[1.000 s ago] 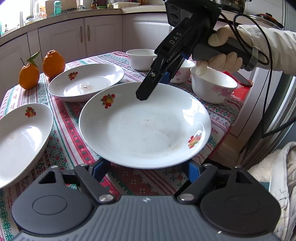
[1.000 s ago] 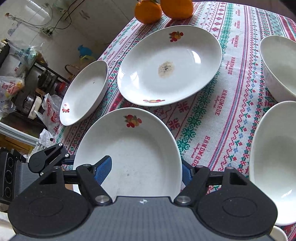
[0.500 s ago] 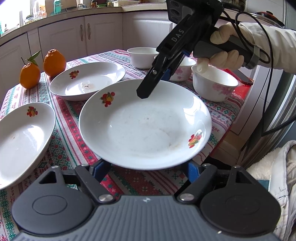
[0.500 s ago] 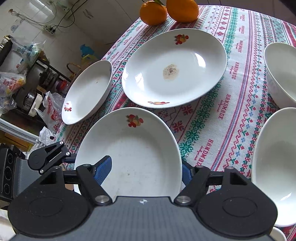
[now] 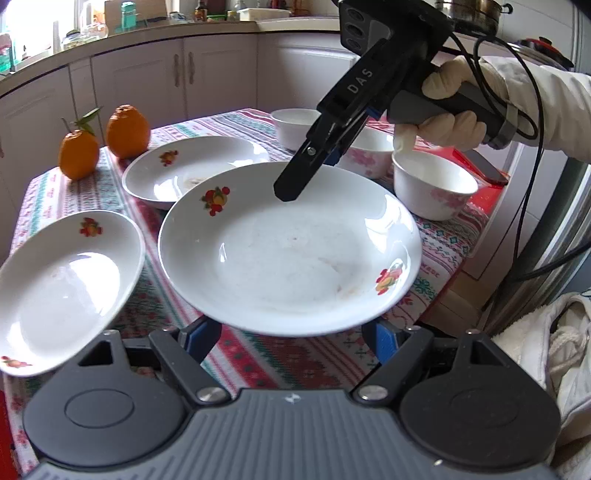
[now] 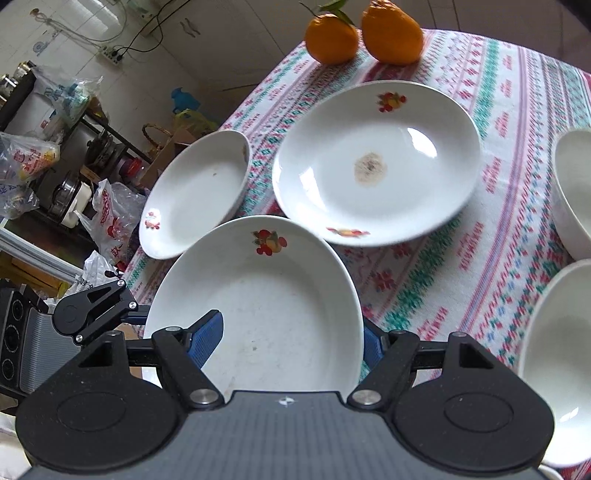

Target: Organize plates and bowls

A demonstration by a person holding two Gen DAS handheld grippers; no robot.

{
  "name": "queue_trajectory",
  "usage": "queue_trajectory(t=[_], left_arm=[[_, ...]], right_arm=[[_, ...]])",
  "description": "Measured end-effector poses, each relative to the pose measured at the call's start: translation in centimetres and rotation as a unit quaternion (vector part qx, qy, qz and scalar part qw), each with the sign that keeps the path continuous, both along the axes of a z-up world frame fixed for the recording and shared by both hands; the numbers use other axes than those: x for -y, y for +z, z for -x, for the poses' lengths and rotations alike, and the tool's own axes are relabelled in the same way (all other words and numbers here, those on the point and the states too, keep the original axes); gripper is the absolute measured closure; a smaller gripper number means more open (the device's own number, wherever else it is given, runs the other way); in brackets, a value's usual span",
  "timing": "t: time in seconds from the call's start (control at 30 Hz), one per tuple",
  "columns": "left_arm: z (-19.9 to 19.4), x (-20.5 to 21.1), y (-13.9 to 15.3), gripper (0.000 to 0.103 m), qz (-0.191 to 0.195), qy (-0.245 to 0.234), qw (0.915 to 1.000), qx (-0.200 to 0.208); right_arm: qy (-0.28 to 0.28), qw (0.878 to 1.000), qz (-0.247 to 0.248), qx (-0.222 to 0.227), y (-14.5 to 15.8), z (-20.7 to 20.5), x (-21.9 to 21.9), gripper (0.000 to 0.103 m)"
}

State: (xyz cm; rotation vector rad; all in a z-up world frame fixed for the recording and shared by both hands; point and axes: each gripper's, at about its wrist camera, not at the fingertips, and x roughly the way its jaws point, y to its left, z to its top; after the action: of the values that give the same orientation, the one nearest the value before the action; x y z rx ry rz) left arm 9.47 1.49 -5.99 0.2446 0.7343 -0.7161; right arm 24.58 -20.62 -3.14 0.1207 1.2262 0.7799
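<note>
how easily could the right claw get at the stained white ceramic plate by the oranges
probably not yet: the right claw seems clamped on the nearer fruit-print white ceramic plate, which lies between

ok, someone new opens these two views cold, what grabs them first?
Probably the big white plate with fruit decals, filling the middle of the left wrist view, held off the tablecloth, with the right gripper poised over its far rim. Next, two oranges at the far table edge, bright against the white dishes. Then the brown stain in the far plate, centre of the right wrist view.
</note>
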Motion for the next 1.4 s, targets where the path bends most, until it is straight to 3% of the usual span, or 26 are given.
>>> queue_trajectory(t=[0.57,0.97,1.4], left_arm=[[-1.1,-6.9,2.3,0.02,0.0,0.069,0.9976,0.011],[-2.0,-10.7,2.2,0.02,0.002,0.122,0.9925,0.009],[-3.0,-12.5,1.6,0.02,0.003,0.147,0.9892,0.006]], right_arm=[[0.068,0.997,-0.009,0.029,2.6,-4.0,-8.7,0.023],[0.113,0.993,-0.005,0.025,1.8,-6.7,-14.6,0.023],[0.119,0.993,0.001,0.019,0.6,-8.3,-17.2,0.023]])
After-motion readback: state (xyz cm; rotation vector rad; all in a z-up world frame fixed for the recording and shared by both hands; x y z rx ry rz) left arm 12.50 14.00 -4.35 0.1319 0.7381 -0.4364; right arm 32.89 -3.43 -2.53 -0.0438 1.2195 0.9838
